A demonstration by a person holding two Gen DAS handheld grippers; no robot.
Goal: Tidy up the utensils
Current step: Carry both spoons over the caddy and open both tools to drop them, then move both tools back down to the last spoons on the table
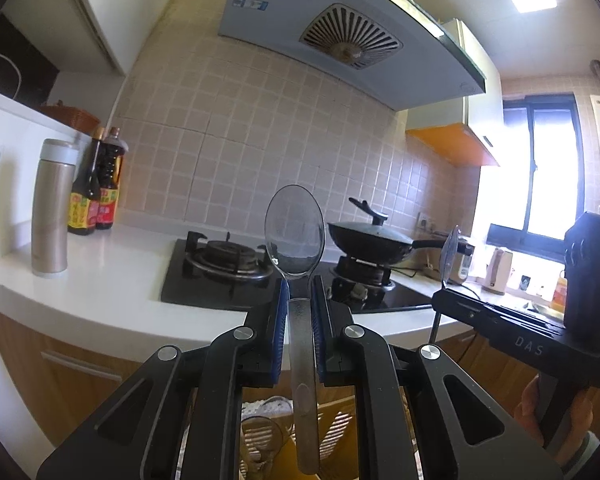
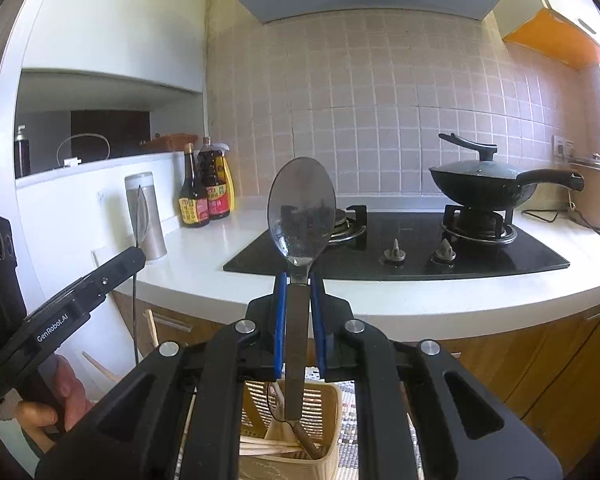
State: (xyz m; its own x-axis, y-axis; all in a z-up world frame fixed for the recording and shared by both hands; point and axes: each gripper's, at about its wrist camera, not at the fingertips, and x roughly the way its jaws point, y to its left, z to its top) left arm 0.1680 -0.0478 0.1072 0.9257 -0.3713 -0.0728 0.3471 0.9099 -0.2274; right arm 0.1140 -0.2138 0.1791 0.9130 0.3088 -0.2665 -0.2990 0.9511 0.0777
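Countertop (image 2: 420,300) carried a black stove (image 2: 400,248) with a lidded wok (image 2: 480,188) on its right burner, and sauce bottles (image 2: 206,188) stood beside a flask (image 1: 52,208). Below hung a basket (image 2: 328,432) with chopsticks inside. Each gripper, left (image 1: 300,304) and right (image 2: 299,300), pinched a spoon's handle: left spoon (image 1: 295,232) and right spoon (image 2: 301,212) stood bowl-up.

At frame centre in the right wrist view, a spoon (image 2: 301,208) stands upright between the right hand-held gripper (image 2: 299,312) pads, above a basket (image 2: 330,456) at the bottom edge. Behind, the stove (image 2: 400,248) lies on the counter (image 2: 420,300); a wok (image 2: 484,188) sits on its right burner (lid on). Two bottles (image 2: 206,188) stand at middle left, a flask (image 2: 146,212) just left of them.
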